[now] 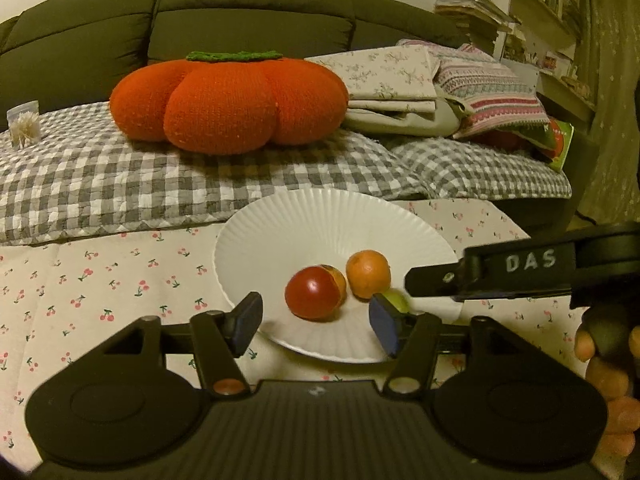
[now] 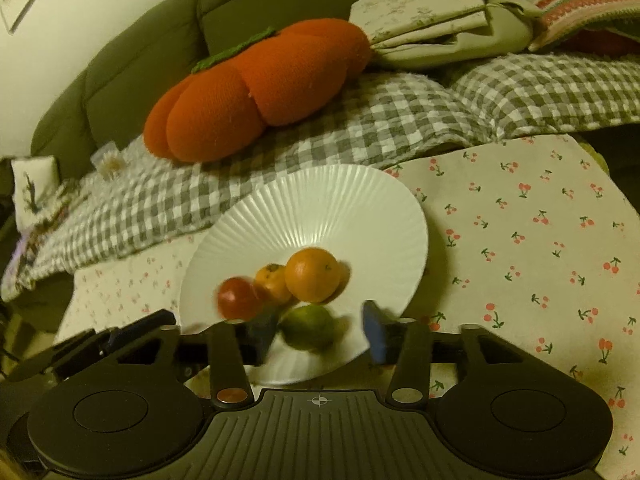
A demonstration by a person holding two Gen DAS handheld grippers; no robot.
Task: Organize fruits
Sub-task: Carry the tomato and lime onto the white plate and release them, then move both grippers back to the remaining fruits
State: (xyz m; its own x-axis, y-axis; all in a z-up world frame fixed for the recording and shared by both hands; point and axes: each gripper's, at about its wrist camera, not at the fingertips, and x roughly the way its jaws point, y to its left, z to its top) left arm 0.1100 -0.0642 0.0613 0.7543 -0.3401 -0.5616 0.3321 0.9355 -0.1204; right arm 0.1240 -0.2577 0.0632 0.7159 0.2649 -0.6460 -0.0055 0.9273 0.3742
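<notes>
From the left wrist view, the left claw [image 1: 316, 326] stands open over the near rim of a ribbed white plate [image 1: 304, 216], its two blue-padded fingers well apart with nothing between them. On the plate lie a red fruit [image 1: 314, 293] and, just behind and to its right, an orange fruit [image 1: 368, 274]; a smaller orange piece peeks from behind the red one. A green fruit [image 1: 397, 299] shows only as a sliver beyond the right finger. The right claw [image 1: 416, 282] reaches in from the right edge as a dark bar marked "DAS"; from here I cannot tell how its jaws stand. The plate sits on a bench covered by a cherry-print cloth [image 1: 100, 280]. Behind it is a sofa with a checked blanket [image 1: 100, 184] and a big orange pumpkin cushion [image 1: 228, 104].

From the right wrist view, the right claw [image 2: 318, 338] is open, and the green fruit [image 2: 308, 327] lies on the plate [image 2: 320, 204] between its fingers, somewhat blurred, touching neither pad as far as shows. Behind it sit the orange fruit [image 2: 313, 275], a smaller orange one [image 2: 271, 282] and the red fruit [image 2: 238, 298], clustered together. The pumpkin cushion [image 2: 248, 100] rests on the checked blanket [image 2: 360, 128] beyond.
</notes>
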